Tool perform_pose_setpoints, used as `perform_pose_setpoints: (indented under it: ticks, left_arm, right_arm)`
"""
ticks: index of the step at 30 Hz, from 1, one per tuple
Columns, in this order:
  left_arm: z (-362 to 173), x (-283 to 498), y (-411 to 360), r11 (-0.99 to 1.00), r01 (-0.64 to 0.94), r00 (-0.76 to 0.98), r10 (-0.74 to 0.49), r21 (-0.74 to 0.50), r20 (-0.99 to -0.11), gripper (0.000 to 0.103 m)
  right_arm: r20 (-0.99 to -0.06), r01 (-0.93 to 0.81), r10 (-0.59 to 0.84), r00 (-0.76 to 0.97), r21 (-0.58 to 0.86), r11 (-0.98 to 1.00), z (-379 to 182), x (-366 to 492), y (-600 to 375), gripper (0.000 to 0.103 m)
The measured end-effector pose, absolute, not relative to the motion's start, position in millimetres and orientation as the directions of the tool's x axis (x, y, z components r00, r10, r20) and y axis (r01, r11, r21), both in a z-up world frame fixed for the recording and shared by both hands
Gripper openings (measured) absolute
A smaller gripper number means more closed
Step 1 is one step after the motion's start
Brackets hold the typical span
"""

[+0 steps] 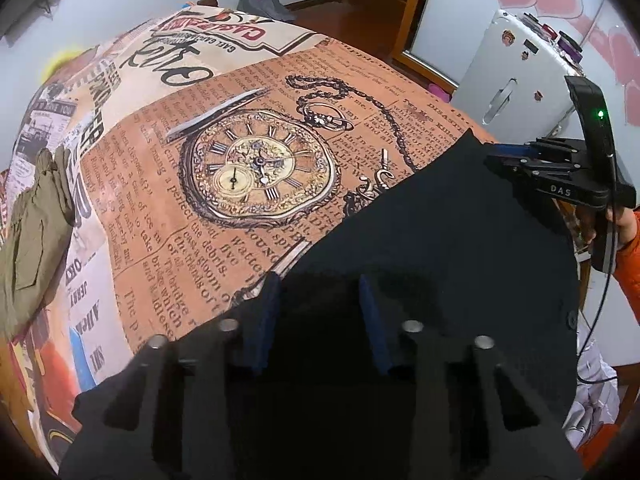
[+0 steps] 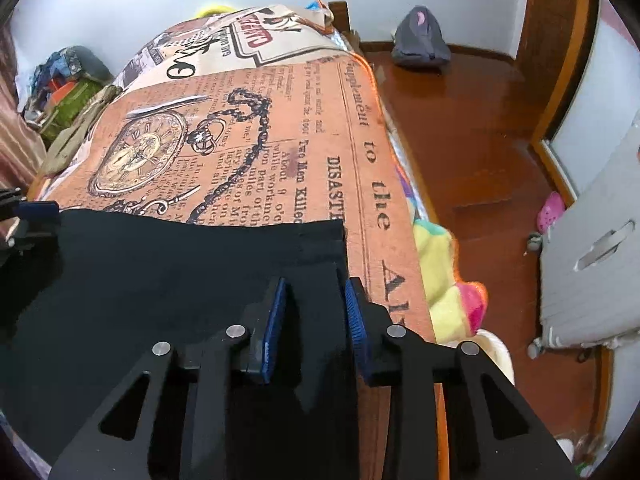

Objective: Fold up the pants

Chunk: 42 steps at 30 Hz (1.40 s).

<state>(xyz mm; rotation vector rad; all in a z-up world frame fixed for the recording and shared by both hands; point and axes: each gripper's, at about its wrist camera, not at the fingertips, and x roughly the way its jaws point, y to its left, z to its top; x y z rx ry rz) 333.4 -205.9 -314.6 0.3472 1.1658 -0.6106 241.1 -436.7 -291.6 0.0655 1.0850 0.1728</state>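
Black pants point(image 1: 432, 248) lie spread on the bed's printed cover, at its near end; they also show in the right wrist view point(image 2: 160, 272). My left gripper point(image 1: 320, 292) has its blue pads apart, with black cloth between and under them. My right gripper point(image 2: 316, 300) stands at the pants' right edge, pads apart with a fold of cloth between them. The right gripper also shows in the left wrist view point(image 1: 504, 154) at the pants' far corner.
The bed cover point(image 1: 248, 168) shows a pocket watch print. An olive garment point(image 1: 32, 232) lies on the bed's left side. A white fridge point(image 1: 516, 84) stands right of the bed. A grey backpack point(image 2: 420, 40) sits on the wooden floor. A colourful blanket point(image 2: 444, 280) hangs off the bed's right edge.
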Motion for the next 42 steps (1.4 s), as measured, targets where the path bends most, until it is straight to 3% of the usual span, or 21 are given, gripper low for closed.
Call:
perform_pose_setpoints:
  ticks: [2, 8, 19, 23, 27, 29, 32, 42]
  left_arm:
    - [-314, 332, -204, 0.790, 0.611, 0.265, -0.260, -0.046, -0.929, 0.025]
    - [-308, 325, -200, 0.790, 0.612, 0.281, -0.247, -0.025, -0.928, 0.012]
    - [-297, 313, -206, 0.770, 0.638, 0.310, -0.241, 0.013, -0.920, 0.012]
    - [-304, 318, -216, 0.749, 0.661, 0.299, -0.222, 0.033, -0.928, 0.020]
    - [-316, 325, -221, 0.734, 0.679, 0.263, -0.221, 0.018, -0.939, 0.020]
    - [-314, 325, -220, 0.731, 0.683, 0.257, -0.240, 0.000, -0.936, 0.011]
    - [-310, 320, -218, 0.735, 0.678, 0.272, -0.244, 0.005, -0.931, 0.005]
    - [-295, 312, -217, 0.742, 0.670, 0.313, -0.268, 0.012, -0.911, 0.002]
  right_arm:
    - [-0.871, -0.112, 0.156, 0.467, 0.117, 0.987, -289, 239, -434, 0.018]
    - [-0.852, -0.101, 0.152, 0.501, 0.117, 0.988, -278, 237, -436, 0.011]
    - [-0.823, -0.087, 0.120, 0.555, 0.086, 0.993, -259, 226, -435, 0.011]
    - [-0.816, -0.078, 0.119, 0.565, 0.091, 0.993, -256, 225, -436, 0.011]
    - [-0.811, -0.072, 0.120, 0.572, 0.096, 0.993, -254, 225, -437, 0.011]
    - [-0.814, -0.069, 0.115, 0.570, 0.092, 0.993, -255, 224, -437, 0.011]
    - [-0.819, -0.060, 0.097, 0.565, 0.076, 0.995, -260, 225, -436, 0.011]
    - [-0.819, -0.058, 0.134, 0.558, 0.123, 0.991, -259, 225, -444, 0.007]
